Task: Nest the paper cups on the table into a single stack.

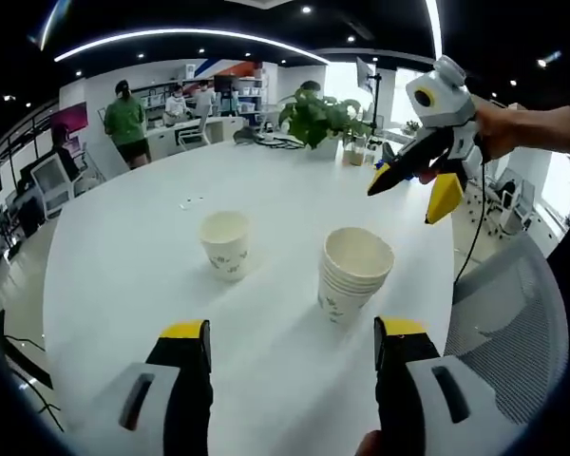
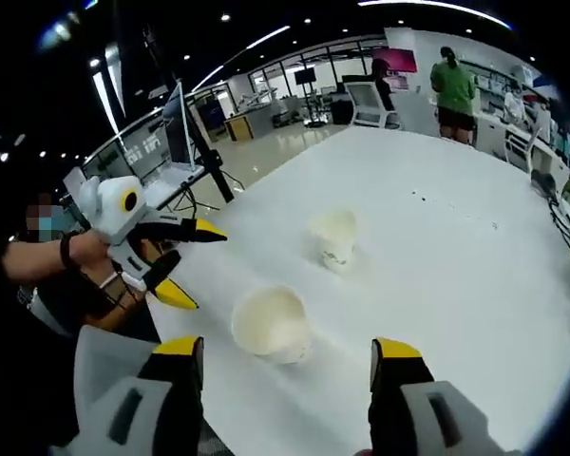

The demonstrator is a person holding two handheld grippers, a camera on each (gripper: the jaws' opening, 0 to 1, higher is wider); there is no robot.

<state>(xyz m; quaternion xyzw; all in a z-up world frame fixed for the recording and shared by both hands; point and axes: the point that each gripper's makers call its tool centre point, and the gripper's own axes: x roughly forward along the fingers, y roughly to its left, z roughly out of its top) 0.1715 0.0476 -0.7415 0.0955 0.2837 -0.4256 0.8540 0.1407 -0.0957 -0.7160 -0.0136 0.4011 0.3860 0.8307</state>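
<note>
Cups: a white nested stack [image 1: 353, 274] beside one single cup [image 1: 225, 243] (leaf-printed); both grippers' jaws released.

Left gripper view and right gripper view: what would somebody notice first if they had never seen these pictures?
Probably the big white round table with paper cups on it: a stack of cups near the left gripper, and a single cup standing apart beside it. Next come the yellow-tipped jaws, open and empty, with the right gripper held in the air above the table. Farther back, a green plant stands on the table.
</note>
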